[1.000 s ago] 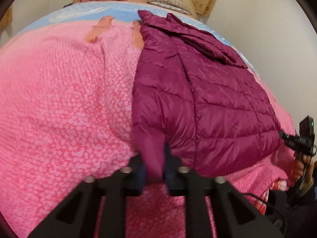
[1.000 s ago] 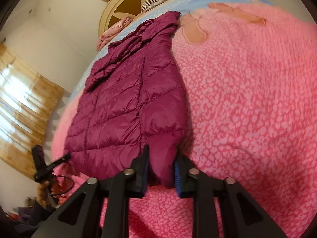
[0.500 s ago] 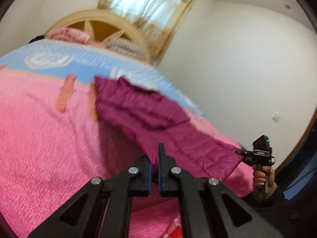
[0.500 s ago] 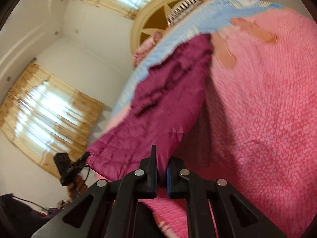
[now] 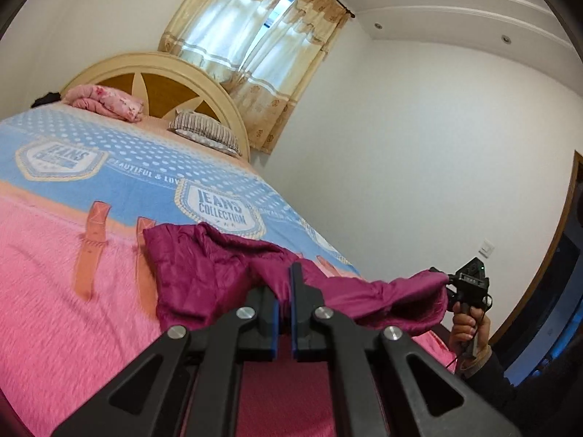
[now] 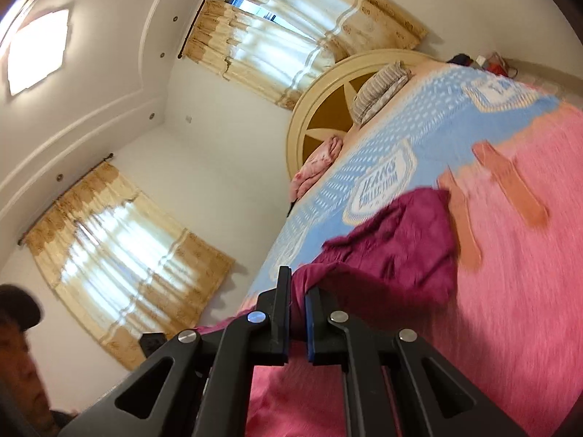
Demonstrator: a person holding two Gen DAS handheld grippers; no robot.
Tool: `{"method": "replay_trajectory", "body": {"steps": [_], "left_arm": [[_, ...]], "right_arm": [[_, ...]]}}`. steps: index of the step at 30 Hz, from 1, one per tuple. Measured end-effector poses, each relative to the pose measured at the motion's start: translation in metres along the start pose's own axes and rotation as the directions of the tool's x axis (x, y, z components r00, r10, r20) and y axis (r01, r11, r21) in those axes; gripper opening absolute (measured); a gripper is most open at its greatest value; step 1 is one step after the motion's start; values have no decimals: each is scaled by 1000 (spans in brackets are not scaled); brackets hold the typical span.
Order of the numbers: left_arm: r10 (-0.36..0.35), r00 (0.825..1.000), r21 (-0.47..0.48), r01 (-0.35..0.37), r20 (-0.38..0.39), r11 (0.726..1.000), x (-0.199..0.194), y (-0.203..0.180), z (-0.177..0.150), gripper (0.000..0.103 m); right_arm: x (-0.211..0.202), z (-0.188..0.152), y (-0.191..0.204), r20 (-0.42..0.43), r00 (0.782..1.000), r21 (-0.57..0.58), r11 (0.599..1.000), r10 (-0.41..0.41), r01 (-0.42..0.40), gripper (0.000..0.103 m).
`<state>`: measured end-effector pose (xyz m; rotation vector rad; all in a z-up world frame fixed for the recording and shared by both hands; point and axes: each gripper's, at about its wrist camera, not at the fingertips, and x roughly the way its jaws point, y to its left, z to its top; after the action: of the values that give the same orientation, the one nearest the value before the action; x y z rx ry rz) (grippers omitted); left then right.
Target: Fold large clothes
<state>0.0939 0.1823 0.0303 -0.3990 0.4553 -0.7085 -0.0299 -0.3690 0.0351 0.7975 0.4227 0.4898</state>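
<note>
A magenta puffer jacket (image 5: pixel 204 273) lies on the pink blanket with its collar end toward the headboard. Its near hem is lifted off the bed. My left gripper (image 5: pixel 285 284) is shut on one hem corner. My right gripper (image 6: pixel 298 291) is shut on the other hem corner; it also shows in the left wrist view (image 5: pixel 470 284) at the right, held by a hand, with the hem stretched between the two. In the right wrist view the jacket (image 6: pixel 397 251) folds up toward the collar.
The bed carries a pink blanket (image 5: pixel 54 291) and a blue printed sheet (image 5: pixel 138 174). A striped pillow (image 5: pixel 206 133) and a folded pink quilt (image 5: pixel 105 102) rest at the round headboard (image 5: pixel 164 73). White wall at right. The person's face (image 6: pixel 18 357) shows at left.
Both grippers rose with the jacket's hem and tilted up toward the headboard. The jacket went from lying flat to lifted, its lower half raised off the bed.
</note>
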Motion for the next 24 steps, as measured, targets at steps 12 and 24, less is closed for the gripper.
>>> {"method": "replay_trajectory", "body": {"steps": [12, 24], "left_arm": [[113, 992, -6, -113, -50, 994, 115, 64, 52, 4], [406, 913, 164, -406, 32, 899, 149, 44, 55, 103]], "right_arm": [[125, 75, -71, -3, 985, 62, 983, -172, 172, 5], [203, 100, -132, -38, 952, 60, 950, -305, 307, 4]]}}
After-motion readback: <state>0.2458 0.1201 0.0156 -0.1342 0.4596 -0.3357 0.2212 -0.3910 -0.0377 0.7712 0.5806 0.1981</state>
